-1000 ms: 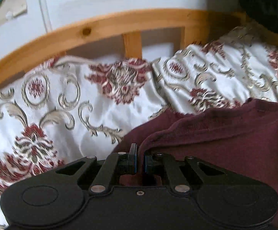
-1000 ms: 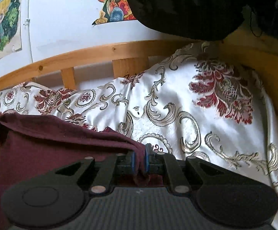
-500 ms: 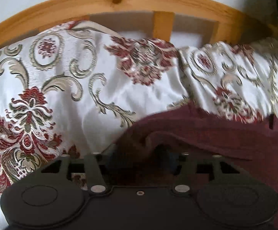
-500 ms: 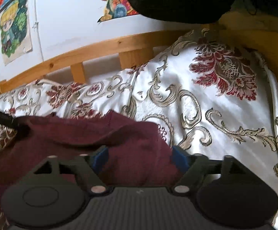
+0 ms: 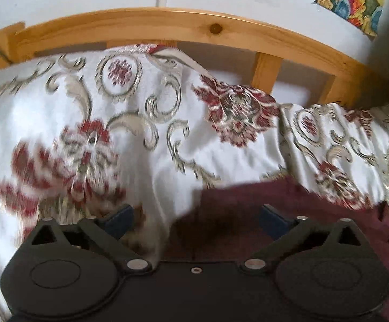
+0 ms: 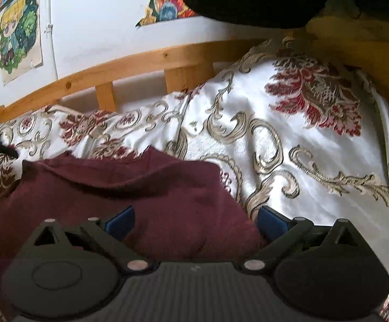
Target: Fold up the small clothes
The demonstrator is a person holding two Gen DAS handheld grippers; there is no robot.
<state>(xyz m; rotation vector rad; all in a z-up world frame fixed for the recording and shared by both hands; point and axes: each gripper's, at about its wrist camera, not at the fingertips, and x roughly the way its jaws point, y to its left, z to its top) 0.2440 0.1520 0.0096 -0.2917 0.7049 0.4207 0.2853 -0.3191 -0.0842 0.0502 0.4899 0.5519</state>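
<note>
1. Garment (image 6: 130,193): a plain dark maroon is noted, no print.
2. Bedspread (image 5: 221,166): a glossy white ground is recorded, patterned with dark red floral medallions and beige-gold scrolls.
3. Bed rail (image 5: 167,24): honey-coloured pine with a dark knot is seen.
4. Left tongs (image 5: 197,221) and right tongs (image 6: 195,221): black bodies with blue pads (image 6: 122,224) are noted.
5. Wall (image 6: 100,21): pale white; multicoloured cartoon posters (image 6: 20,37) are observed.
</note>
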